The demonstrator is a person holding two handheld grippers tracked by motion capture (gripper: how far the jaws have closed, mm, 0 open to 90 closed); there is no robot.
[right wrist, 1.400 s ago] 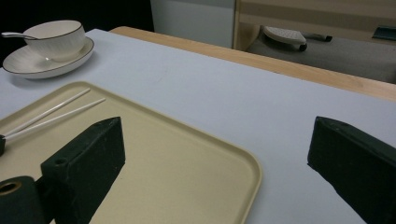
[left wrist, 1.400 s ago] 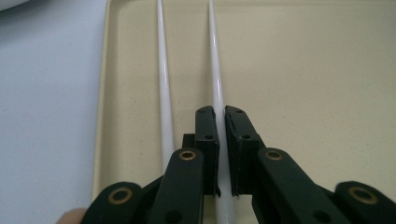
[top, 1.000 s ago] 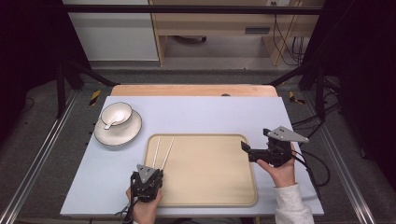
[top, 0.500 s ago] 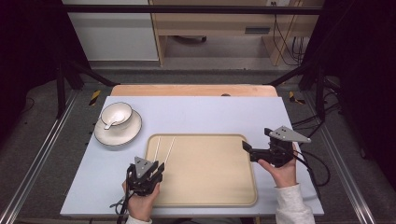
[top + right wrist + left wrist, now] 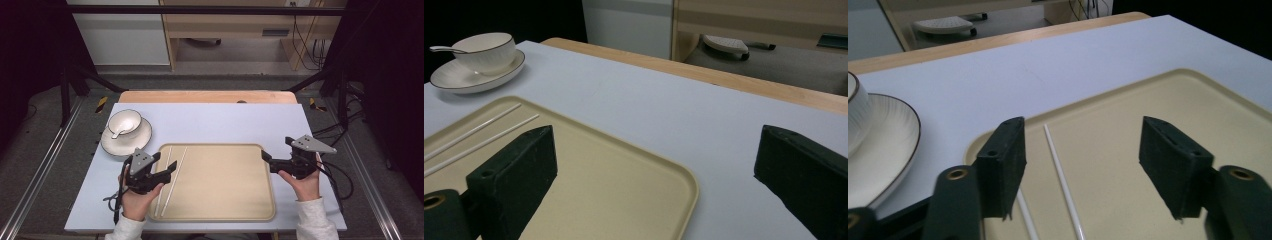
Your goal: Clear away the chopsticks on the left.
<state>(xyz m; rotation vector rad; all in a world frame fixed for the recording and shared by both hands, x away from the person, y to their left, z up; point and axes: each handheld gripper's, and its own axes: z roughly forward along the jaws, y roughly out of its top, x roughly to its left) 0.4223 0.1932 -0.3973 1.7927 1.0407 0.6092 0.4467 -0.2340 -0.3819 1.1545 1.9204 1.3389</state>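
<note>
A beige tray (image 5: 225, 200) lies on the white table top. Two white chopsticks (image 5: 172, 175) rest side by side along its left part. My left gripper (image 5: 165, 161) hovers open over them at the tray's left rim. In the left gripper view one chopstick (image 5: 1060, 170) runs between the spread jaws of the left gripper (image 5: 1083, 135). My right gripper (image 5: 269, 162) is open at the tray's right rim and points left. The right gripper view shows its jaws (image 5: 659, 145) wide apart over the tray's corner (image 5: 599, 165), with nothing between them.
A white bowl (image 5: 124, 121) holding a spoon (image 5: 444, 49) sits on a saucer (image 5: 127, 142) left of and beyond the tray. Bare white table (image 5: 225, 122) lies past the tray. Metal rails and cables (image 5: 340, 170) flank the table.
My left gripper has moved away from the table's front edge and turned right, over the chopsticks. The right gripper has hardly moved.
</note>
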